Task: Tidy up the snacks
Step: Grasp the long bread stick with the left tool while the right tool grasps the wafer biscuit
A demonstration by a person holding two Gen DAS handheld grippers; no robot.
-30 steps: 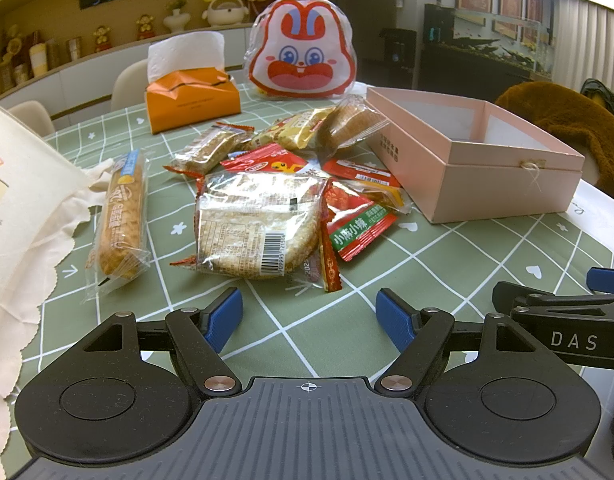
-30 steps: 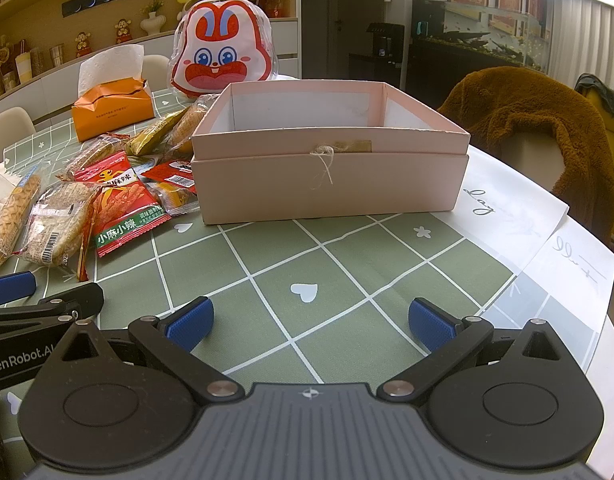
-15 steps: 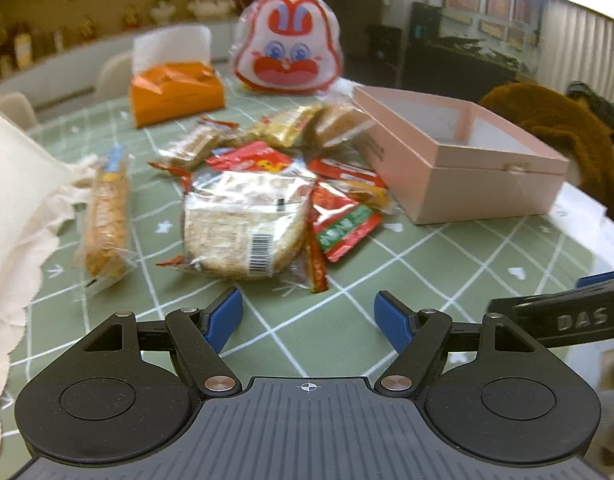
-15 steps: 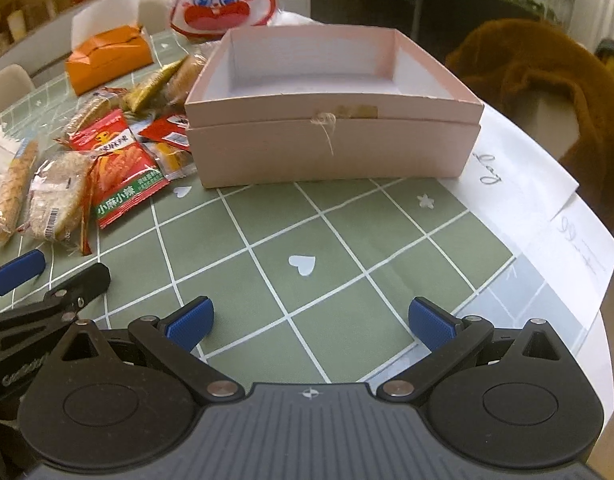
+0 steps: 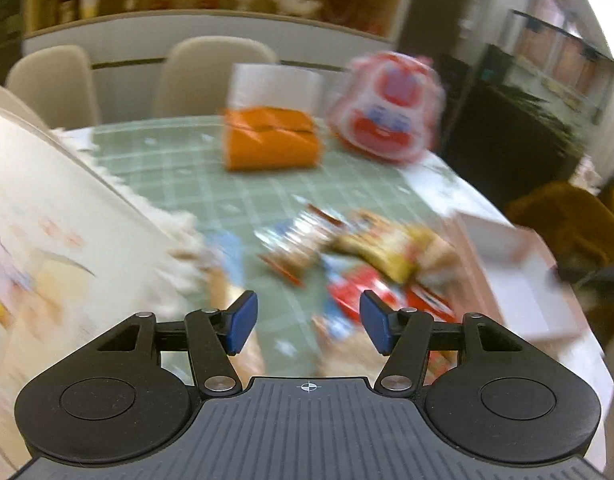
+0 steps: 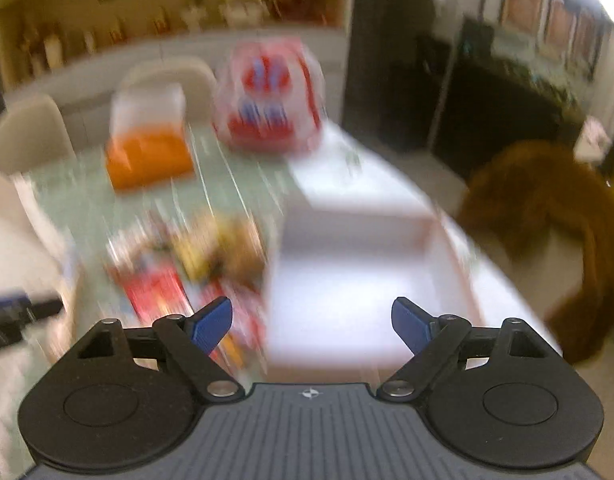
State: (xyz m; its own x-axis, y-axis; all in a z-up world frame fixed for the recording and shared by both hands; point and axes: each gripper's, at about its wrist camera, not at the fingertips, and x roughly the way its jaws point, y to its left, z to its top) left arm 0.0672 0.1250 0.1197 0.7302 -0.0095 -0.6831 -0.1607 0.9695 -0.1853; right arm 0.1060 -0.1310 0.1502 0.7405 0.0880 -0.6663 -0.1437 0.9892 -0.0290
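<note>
Both tongs open, nothing held. Snack pile (image 5: 371,264) lies just ahead of my left tongs (image 5: 307,322), slightly right; the box (image 6: 359,280) lies under my right tongs (image 6: 311,322). Left nearer. Blurred; long axes unreadable.

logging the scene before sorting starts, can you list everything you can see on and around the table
snack packets: blurred pile, count unclear, red, yellow, clear; table centre
box: 1, pink, open; right of the snacks
tissue box: 1, orange; far side
rabbit-face bag: 1, red and white; right of tissue box
tablecloth: 1, green grid
cloth bag: 1, cream; left edge
chairs: 2, beige; behind table
brown fur throw: 1; right
left gripper: open, empty
right gripper: open, empty
</note>
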